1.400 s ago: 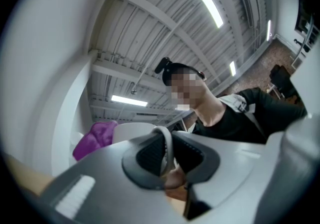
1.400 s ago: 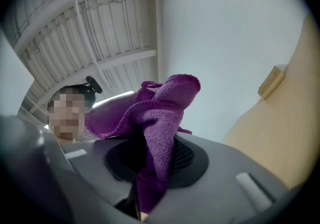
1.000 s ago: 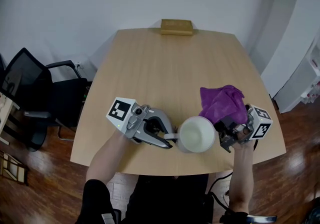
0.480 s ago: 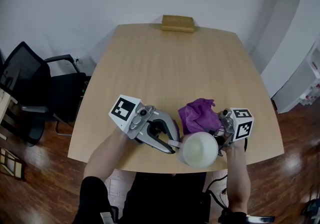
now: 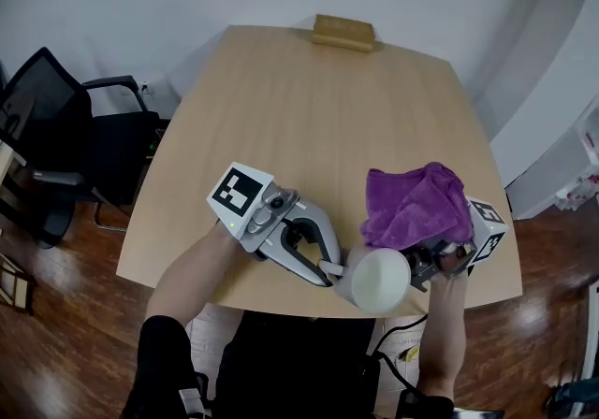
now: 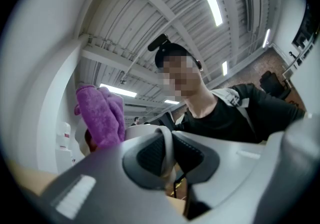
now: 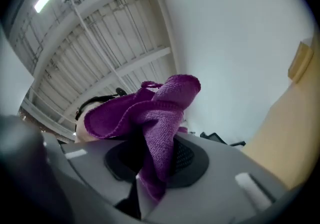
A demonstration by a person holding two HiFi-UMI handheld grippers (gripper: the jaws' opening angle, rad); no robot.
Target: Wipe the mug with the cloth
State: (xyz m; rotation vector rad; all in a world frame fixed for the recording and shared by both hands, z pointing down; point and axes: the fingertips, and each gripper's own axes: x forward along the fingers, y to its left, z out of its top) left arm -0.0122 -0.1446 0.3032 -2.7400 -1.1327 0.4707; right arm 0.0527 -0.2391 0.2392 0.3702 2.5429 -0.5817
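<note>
Evidently pinched mug (image 5: 379,279) by handle in left gripper (image 5: 329,269) jaws to steady it; clamped cloth (image 5: 412,207) in right gripper (image 5: 421,256) jaws for wiping.

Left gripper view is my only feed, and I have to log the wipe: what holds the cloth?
Observer: The right gripper is shut on the cloth; a fold hangs down between its jaws.
Operator: Where is the mug?
Observer: In the head view the mug is over the near edge of the table, mouth toward the camera, handle in the left gripper.
Operator: Is the cloth on it?
Observer: The cloth bunches just behind the mug's far rim and overlaps it in the head view. I cannot tell whether they touch.
</note>
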